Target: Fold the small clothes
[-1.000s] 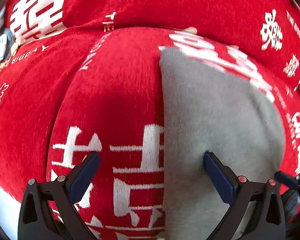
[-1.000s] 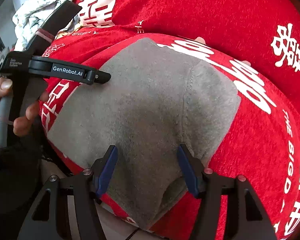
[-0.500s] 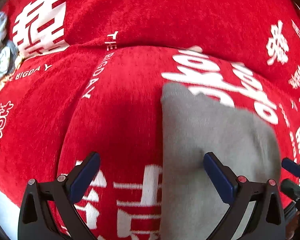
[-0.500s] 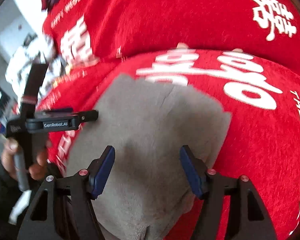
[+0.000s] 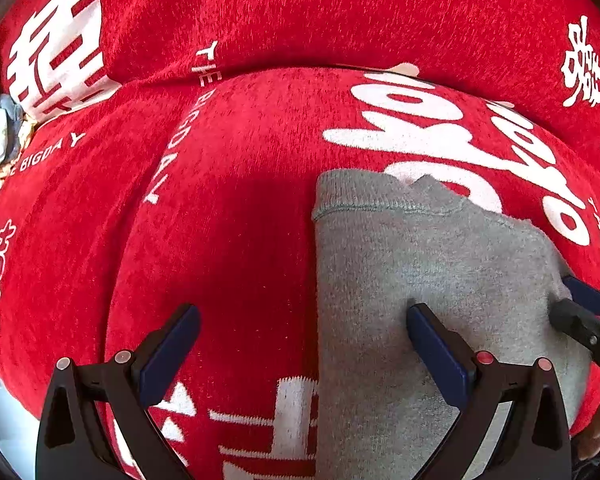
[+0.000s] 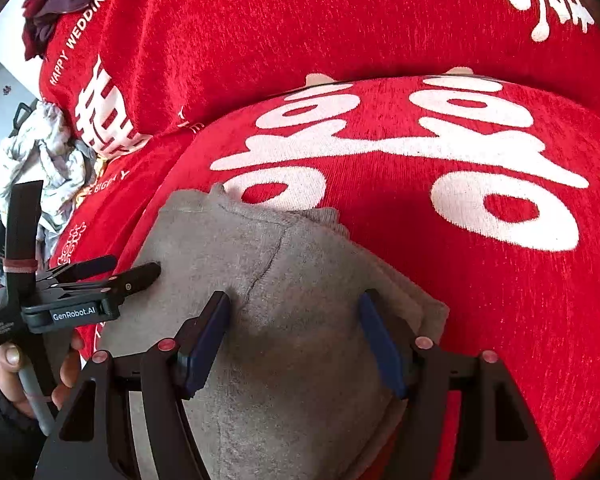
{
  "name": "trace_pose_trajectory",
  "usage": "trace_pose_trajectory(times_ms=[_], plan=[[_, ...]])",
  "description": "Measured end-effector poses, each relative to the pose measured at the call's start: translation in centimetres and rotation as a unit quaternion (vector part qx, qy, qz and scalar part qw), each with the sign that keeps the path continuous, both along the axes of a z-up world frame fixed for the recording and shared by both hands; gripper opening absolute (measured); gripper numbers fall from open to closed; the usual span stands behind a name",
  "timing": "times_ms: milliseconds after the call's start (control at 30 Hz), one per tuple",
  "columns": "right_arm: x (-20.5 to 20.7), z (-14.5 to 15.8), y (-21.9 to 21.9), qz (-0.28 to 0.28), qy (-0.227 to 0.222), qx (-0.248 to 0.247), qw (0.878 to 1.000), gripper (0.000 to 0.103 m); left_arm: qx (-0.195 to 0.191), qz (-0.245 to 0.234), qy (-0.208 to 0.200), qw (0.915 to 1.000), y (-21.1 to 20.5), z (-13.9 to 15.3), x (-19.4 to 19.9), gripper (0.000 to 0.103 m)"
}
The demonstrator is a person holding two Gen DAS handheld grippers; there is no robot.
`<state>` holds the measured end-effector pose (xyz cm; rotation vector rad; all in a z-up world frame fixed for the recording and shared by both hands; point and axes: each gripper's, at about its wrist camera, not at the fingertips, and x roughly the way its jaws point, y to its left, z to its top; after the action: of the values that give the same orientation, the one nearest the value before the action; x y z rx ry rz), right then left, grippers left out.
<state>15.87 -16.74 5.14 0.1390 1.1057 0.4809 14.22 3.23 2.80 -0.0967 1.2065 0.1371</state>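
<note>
1. Right now your right gripper hangs over the grey garment, jaws apart and clamped on nothing; the cloth shows between the blue pads, whose tips look to dent it, but they do not pinch it.
2. Your left gripper is spread wide too. Only one of its fingers sits over the garment's straight side edge; the other stands over the red cover.
3. That grey piece lies already doubled on the red cover with white lettering, stitched hem at the far end and the near end running out of sight below both views.
4. What matters for your next move: the garment's long axis runs straight away from you, roughly along the line both grippers point. Its free far end lies ahead of the fingertips, not beside them.
5. Judged from that, a further fold would bring the far hem towards you, or the near end away.
6. Your right hand is the better placed, centred on the cloth. The left is off to one side, at the edge.
7. Loose clothes are heaped well apart, beyond the left hand.
</note>
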Motion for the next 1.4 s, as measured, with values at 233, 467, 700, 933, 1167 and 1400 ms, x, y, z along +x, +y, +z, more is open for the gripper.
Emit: trace_pose_trajectory(times_ms=[233,467,700,933,1167,1400], plan=[[-7.1,4.4,2.5,0.084,-0.083,-0.01,0.993,0.071,-0.019,-0.009,-0.035,0.9992,-0.3,2.9,-2.4,0.103],[-11.6,1.6,6.8,0.184,-0.118,-0.131,0.967,0.071,-0.002,-0.029,-0.025,0.9993,-1.6,2.1,-4.2,0.103],[-12.7,0.7,4.3,0.174,-0.118,-0.138,0.968,0.073,-0.005,-0.027,-0.014,0.9995,-1.0,1.2,-5.4,0.103],[-15.8,3.5,2.8,0.16,-0.133,-0.115,0.971,0.074,-0.016,-0.065,-0.041,0.9969,-1.9,3.5,-9.0,0.103],[-18.6,1.6,5.9,0.226,-0.126,-0.118,0.959,0.074,0.001,-0.119,-0.012,0.9929,-3.2,0.7,-12.2,0.103],[-18.5,-0.3,4.1,0.212,-0.097,-0.119,0.965,0.073,-0.026,-0.101,0.005,0.9945,-1.6,-0.5,-13.9,0.103]])
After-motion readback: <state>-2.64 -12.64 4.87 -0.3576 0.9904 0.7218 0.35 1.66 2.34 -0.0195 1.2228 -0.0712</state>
